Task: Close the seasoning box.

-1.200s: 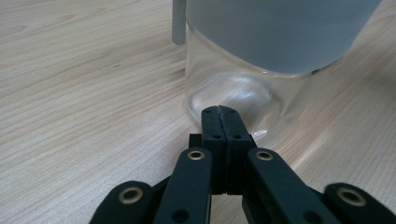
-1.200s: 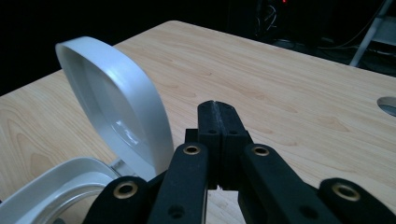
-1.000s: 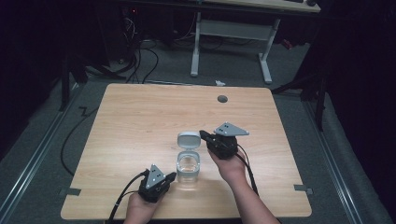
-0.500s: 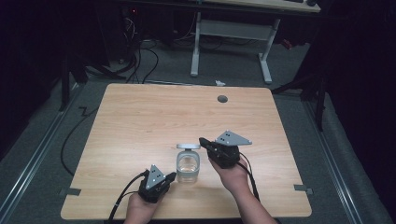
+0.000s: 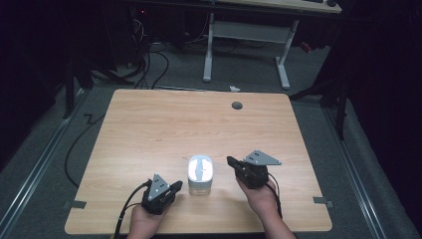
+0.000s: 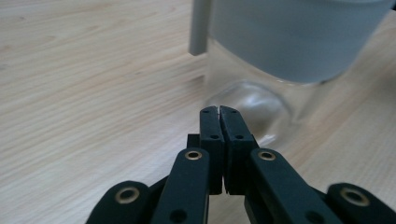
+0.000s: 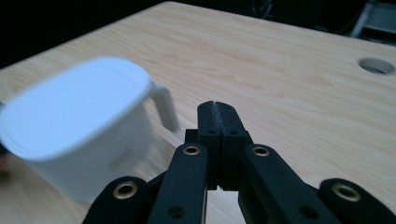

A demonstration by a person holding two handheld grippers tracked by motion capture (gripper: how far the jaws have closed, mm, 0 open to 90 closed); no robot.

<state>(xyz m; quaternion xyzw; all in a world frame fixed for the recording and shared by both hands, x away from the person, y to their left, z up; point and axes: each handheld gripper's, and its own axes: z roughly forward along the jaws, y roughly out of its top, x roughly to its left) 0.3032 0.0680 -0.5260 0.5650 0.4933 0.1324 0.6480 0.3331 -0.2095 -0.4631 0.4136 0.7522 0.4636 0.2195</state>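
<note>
My left gripper (image 5: 175, 187), jaws pressed together on nothing, sits near the table's (image 5: 149, 124) front edge, just beside the lidded clear container (image 5: 200, 173). My right gripper (image 5: 231, 162), likewise closed and empty, is just right of it. Bare wood stretches beyond. A second ago the lid lay behind the container, at my right gripper.

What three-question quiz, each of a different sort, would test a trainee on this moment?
1. True or false: the lid sits on the clear container.
2. Which is shut? A) left gripper only B) right gripper only C) both
3. Fill in: the container stands ____ the two grippers.

Key: 1 true. 2 C, empty in both gripper views. 3 between.
</note>
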